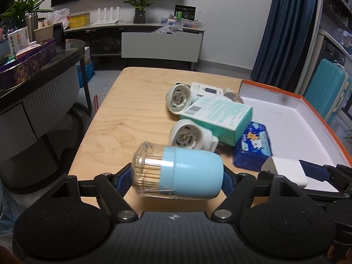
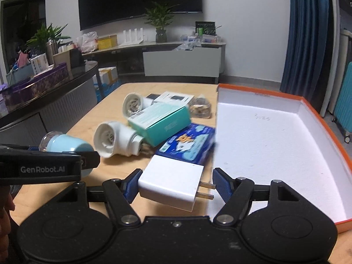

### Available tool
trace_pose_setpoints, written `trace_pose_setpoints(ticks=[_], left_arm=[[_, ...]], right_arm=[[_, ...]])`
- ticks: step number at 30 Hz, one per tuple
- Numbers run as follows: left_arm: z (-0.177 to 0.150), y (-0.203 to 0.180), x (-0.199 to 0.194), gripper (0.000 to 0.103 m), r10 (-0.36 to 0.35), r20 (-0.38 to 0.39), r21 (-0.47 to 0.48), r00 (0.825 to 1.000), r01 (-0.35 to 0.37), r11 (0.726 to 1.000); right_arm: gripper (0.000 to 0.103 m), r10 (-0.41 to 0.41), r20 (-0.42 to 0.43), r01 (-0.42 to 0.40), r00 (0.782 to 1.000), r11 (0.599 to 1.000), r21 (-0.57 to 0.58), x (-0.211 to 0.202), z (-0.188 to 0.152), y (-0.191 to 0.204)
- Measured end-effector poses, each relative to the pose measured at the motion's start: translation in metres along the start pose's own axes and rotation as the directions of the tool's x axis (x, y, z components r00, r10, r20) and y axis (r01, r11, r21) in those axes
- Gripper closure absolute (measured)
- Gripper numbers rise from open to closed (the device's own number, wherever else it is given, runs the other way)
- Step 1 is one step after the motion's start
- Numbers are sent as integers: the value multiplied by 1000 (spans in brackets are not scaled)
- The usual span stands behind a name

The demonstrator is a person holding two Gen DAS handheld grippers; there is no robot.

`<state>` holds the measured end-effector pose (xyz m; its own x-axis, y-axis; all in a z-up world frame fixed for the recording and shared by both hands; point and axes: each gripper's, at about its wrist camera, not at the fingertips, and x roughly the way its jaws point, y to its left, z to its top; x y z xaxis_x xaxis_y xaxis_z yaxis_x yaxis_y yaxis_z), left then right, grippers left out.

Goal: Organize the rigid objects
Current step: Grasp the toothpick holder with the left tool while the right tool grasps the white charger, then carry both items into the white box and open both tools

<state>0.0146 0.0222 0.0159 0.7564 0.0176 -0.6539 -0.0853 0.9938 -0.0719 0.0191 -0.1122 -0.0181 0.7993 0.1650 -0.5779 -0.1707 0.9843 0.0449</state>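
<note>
Wooden table (image 1: 123, 110): orange-rimmed box (image 2: 264, 136) bare; left gripper (image 1: 177, 173) clamping toothpick jar (image 1: 176, 171), right gripper (image 2: 175, 187) clasping charger (image 2: 171, 182).

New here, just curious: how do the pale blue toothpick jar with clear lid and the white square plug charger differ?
The pale blue toothpick jar is round, partly see-through, full of sticks; the white square plug charger is boxy, opaque, with two prongs. The jar is in the left gripper, the charger in the right gripper. Both are held sideways.

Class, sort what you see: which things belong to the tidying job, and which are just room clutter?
Job: toothpick holder, white charger, teal box, blue packet, two white plugs, orange-rimmed tray.

Clutter: potted plant, suitcase, router.
</note>
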Motion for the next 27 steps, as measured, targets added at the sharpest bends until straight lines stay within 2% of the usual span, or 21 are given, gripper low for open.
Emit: trace_pose_setpoints(ticks=[6, 18, 27], left_arm=[[12, -16, -2, 24, -21, 9, 24, 1000, 21, 999], [43, -61, 8, 24, -112, 16, 72, 994, 111, 991], [61, -94, 29, 24, -213, -12, 74, 977, 213, 974]], right_arm=[[19, -31, 31, 29, 999, 999, 39, -12, 14, -22], [19, -95, 52, 89, 994, 991, 104, -24, 32, -72], [19, -151, 58, 143, 987, 981, 130, -25, 50, -112]])
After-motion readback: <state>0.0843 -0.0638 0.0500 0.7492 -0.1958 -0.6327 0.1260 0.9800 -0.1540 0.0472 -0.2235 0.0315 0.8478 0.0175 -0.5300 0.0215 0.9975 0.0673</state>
